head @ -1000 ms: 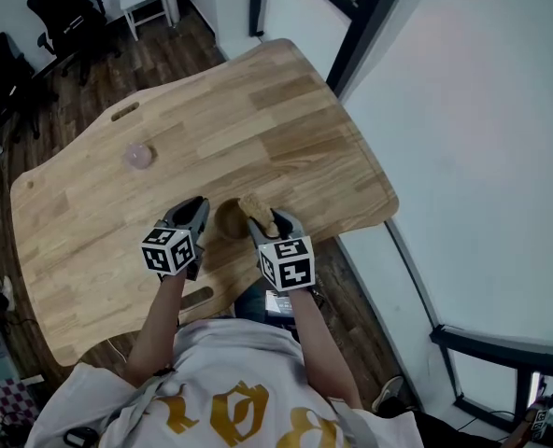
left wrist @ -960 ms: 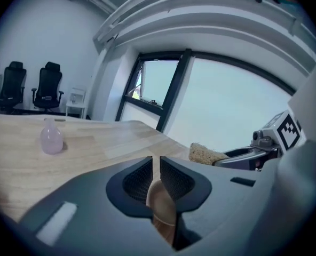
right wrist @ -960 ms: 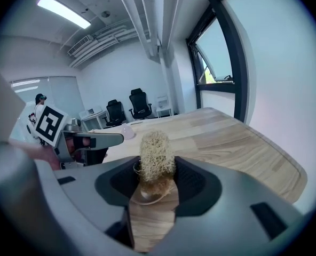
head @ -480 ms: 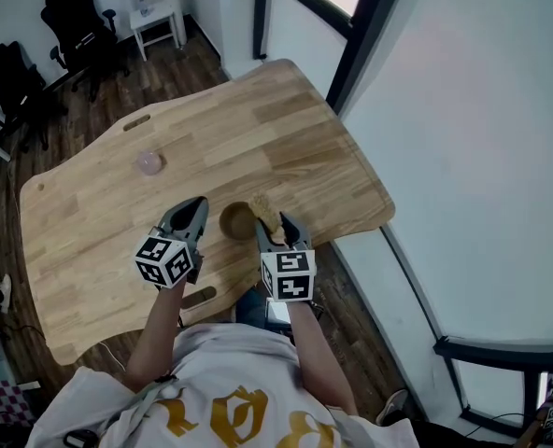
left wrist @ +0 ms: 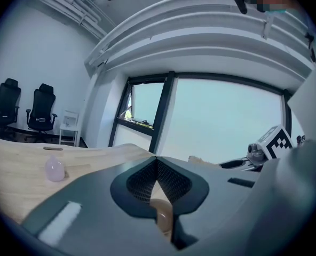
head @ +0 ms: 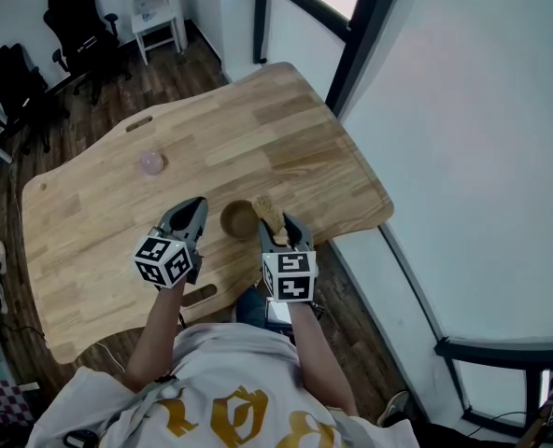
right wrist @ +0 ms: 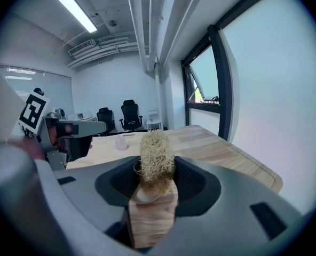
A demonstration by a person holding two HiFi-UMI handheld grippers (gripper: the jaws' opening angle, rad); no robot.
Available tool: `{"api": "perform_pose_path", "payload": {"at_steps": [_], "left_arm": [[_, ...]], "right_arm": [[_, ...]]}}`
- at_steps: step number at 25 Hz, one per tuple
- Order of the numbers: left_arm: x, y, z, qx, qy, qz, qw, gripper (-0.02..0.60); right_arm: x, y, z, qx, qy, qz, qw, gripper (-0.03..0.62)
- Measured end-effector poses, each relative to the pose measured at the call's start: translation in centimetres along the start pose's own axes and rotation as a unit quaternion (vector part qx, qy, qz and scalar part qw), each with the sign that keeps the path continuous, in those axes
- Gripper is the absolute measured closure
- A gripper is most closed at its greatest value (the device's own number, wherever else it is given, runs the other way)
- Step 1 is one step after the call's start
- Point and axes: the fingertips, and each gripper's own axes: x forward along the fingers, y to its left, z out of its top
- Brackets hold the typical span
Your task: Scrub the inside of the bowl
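Two grippers hover at the near edge of the table [head: 258,138]. The left gripper [head: 191,215] has its claw pressed together, just left of one brown bowl [head: 238,219] standing on the wood. The right gripper [head: 276,230] pinches one wooden-handled brush [right wrist: 157,153], whose fibre head sits at the bowl's right rim. One small pink object [head: 151,163] lies well apart. Two black chairs [head: 76,12] and one white side table [head: 155,7] stand on the dark plank floor [head: 178,59].

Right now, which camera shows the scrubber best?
The right gripper view: the scrubber fills the centre, clamped in the right gripper, fibres plain. The head view shows it small, beside the bowl. The left gripper view catches only a sliver at its right.
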Motion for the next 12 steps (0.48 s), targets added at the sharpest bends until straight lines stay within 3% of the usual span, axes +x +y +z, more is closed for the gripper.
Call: {"api": "perform_pose_path", "payload": {"at_steps": [12], "left_arm": [[0.0, 1.4, -0.2, -0.027, 0.001, 0.005, 0.9996, 0.58]], "right_arm": [[0.4, 0.2, 0.3, -0.011, 0.006, 0.0, 1.0, 0.413]]}}
